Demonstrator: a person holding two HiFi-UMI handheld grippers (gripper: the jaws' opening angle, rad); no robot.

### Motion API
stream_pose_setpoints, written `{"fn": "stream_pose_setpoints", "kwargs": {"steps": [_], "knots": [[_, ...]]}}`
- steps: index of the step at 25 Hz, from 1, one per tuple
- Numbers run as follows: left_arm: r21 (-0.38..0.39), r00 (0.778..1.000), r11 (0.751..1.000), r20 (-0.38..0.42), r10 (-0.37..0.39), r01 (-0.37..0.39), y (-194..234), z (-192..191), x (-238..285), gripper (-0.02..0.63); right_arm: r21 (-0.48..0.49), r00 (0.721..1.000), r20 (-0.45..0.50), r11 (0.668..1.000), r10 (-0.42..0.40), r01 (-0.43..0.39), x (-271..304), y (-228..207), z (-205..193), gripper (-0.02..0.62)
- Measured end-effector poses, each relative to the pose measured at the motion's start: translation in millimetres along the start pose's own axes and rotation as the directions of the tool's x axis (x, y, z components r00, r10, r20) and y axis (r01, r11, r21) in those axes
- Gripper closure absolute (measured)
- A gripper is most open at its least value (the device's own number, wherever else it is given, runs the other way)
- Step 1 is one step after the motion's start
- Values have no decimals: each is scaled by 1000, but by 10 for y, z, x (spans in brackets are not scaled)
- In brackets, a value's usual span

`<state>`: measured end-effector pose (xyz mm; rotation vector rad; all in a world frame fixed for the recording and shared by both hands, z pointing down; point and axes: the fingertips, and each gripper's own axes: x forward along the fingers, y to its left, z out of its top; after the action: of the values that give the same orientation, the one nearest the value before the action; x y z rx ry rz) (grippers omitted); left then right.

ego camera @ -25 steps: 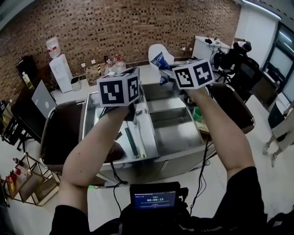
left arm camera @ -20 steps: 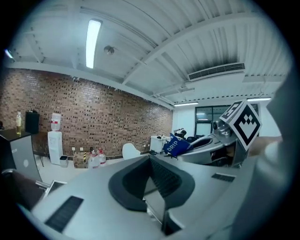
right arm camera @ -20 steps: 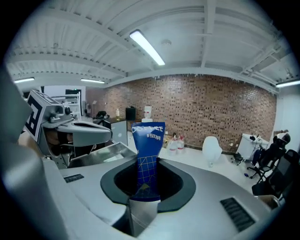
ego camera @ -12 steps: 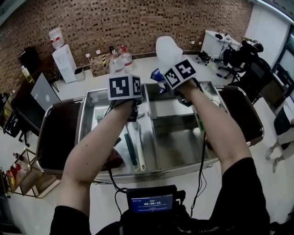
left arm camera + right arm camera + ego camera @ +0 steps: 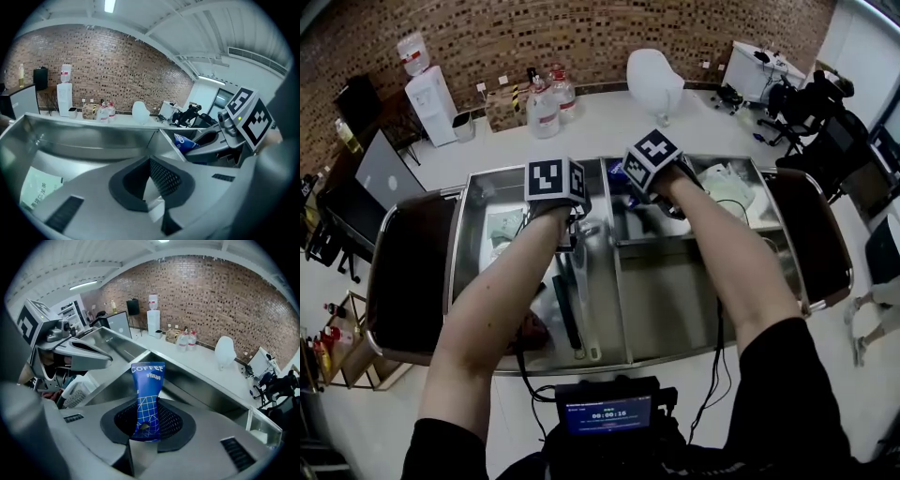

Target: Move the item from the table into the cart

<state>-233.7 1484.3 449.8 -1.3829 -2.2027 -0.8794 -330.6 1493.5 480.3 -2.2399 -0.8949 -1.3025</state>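
Gripping coffee sachet (image 5: 147,394) above cart (image 5: 675,305), water bottles (image 5: 544,111) beyond, left gripper (image 5: 151,185) alongside

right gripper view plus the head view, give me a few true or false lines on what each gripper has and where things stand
1. The right gripper grips a blue coffee sachet. True.
2. The left gripper is clamped on a green bottle. False: its jaws are together with nothing between them.
3. Both grippers are over the stainless steel cart. True.
4. The white water dispenser stands inside the cart. False: it stands on the floor by the brick wall.
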Motion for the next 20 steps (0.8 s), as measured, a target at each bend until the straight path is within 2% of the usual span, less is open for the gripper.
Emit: {"fn": "stream_pose_setpoints", "kwargs": {"steps": [9,15,17,19,20], "knots": [[1,1000,1000,-28,-14,14,78,-62,274,601,23,997,-80,1000,10,-8,362,-170,-154,538],[-4,999,1000,-26,-20,20,11,-119,330,601,11,996,-87,1000,3,-2,406,-217,-248,518],[3,999,1000,-25,-19,19,-12,-127,326,601,-13,995,-100,1000,-24,23,395,-255,-292,481],[7,999,1000,-25,-21,21,-11,-117,307,601,-26,994,-103,999,-32,30,386,-269,-296,412],[6,1000,1000,-23,-21,21,0,-102,289,601,-20,995,-97,999,-31,30,369,-269,-275,410]]}}
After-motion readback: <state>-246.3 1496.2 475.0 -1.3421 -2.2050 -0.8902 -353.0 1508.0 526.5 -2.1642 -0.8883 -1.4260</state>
